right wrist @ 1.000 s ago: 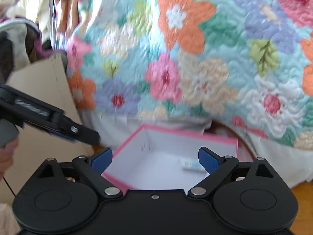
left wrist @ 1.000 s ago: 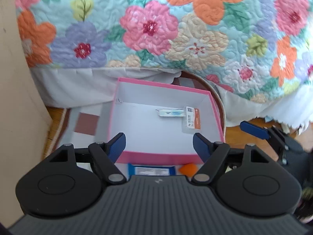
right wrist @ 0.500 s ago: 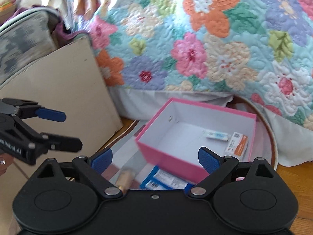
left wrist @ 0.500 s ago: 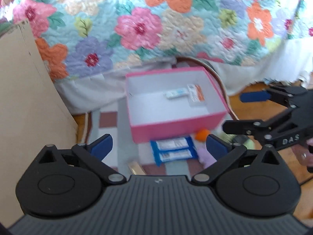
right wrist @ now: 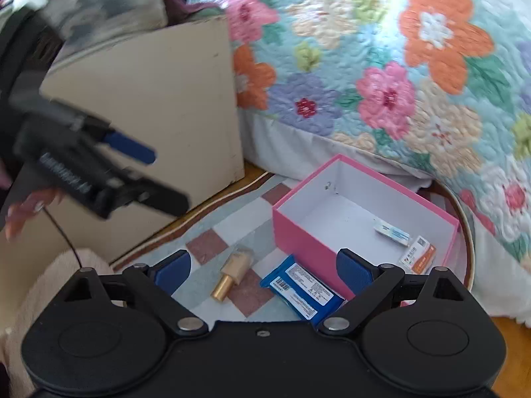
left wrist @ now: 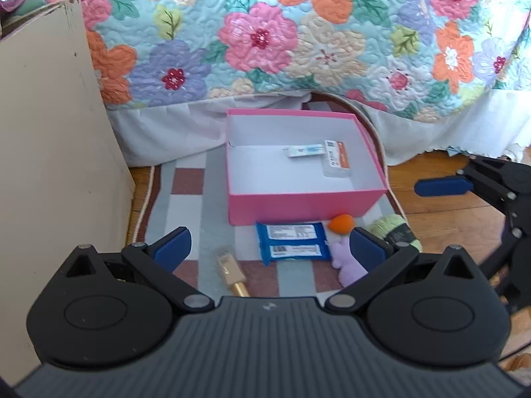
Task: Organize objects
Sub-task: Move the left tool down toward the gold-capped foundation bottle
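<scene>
Both grippers hang over the checked rug point(left wrist: 186, 205) with jaws spread and nothing between them: the left gripper point(left wrist: 270, 245) and the right gripper point(right wrist: 264, 268). The pink box point(left wrist: 298, 204) sits by the flowered quilt point(left wrist: 298, 33) and holds two small packets point(left wrist: 335, 157). In front of it lie a blue packet point(left wrist: 292, 242), a gold tube point(right wrist: 232, 277), an orange toy point(left wrist: 341, 223) and a purple toy point(left wrist: 346, 262)

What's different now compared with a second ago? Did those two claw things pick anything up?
No. Both grippers pulled back and up from the pink box, so the blue packet, gold tube and toys on the rug came into view. The left gripper opened wider; the right gripper stayed open. Both are empty. The two small packs in the box haven't moved.
</scene>
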### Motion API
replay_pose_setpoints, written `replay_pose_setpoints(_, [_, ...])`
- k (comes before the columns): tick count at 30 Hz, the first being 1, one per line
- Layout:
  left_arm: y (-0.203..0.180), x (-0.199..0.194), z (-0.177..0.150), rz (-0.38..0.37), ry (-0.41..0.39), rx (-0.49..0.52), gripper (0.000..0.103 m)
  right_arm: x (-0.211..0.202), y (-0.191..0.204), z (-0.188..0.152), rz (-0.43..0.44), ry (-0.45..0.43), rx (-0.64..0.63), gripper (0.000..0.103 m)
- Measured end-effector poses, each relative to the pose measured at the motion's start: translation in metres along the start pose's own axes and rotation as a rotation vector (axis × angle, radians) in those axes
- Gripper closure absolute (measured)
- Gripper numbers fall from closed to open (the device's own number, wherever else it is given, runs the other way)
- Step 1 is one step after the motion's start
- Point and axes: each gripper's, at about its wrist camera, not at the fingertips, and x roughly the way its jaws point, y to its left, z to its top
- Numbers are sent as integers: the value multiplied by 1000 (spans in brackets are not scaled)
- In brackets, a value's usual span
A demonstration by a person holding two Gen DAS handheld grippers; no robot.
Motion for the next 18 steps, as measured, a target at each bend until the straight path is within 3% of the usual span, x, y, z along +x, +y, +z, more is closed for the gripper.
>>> replay_pose_setpoints(5, [7, 16, -1, -48, -15, -16, 2, 15, 8, 0, 49, 8, -9, 6])
replay_pose_setpoints(9, [16, 42, -2, -108, 38, -76, 3, 38, 13, -4, 73, 25, 19, 8])
replay_pose_setpoints(15, [28, 84, -6, -47, 91, -88, 6, 72, 17, -10, 102, 40, 55, 10])
replay_pose_setpoints(18, [41, 110, -11, -64, 138, -139, 11, 93, 15, -13, 105, 47, 62, 12])
